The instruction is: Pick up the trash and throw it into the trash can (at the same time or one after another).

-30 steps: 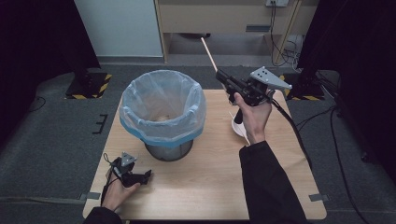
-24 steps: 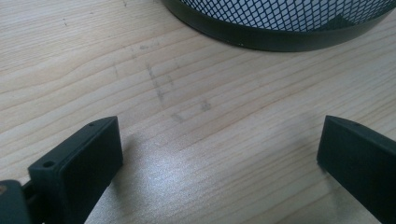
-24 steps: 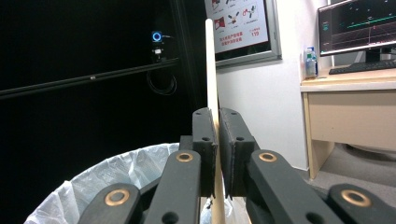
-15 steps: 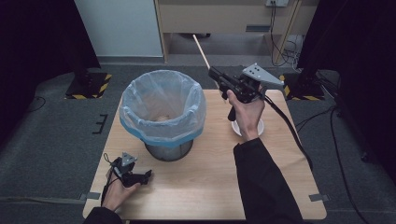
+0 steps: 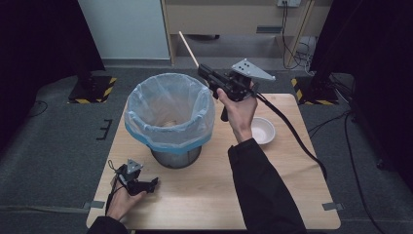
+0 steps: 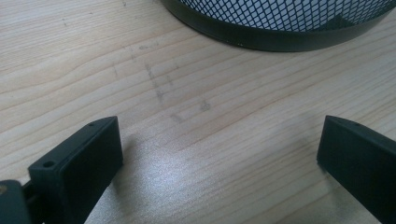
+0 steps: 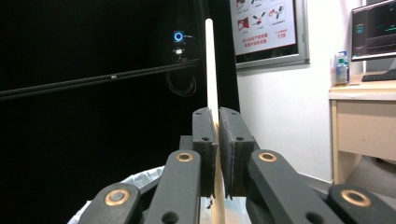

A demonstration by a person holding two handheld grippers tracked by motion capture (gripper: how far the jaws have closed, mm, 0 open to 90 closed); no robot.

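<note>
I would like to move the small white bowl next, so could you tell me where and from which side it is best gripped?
Take the white bowl by its rim, probably from above, one jaw inside and one outside the wall. It sits upright with its mouth open on the table, right of the lined bin. The left gripper, open by the near edge, is free; the right gripper holds a wooden stick.

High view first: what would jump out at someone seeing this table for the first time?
Probably the mesh bin with its pale plastic liner, standing mid-table. Next, the right claw, raised above the bin's far rim and shut on a thin wooden stick that points up and away. A small white bowl sits to the right of the bin, and the left claw rests open on the table near the front-left corner.
</note>
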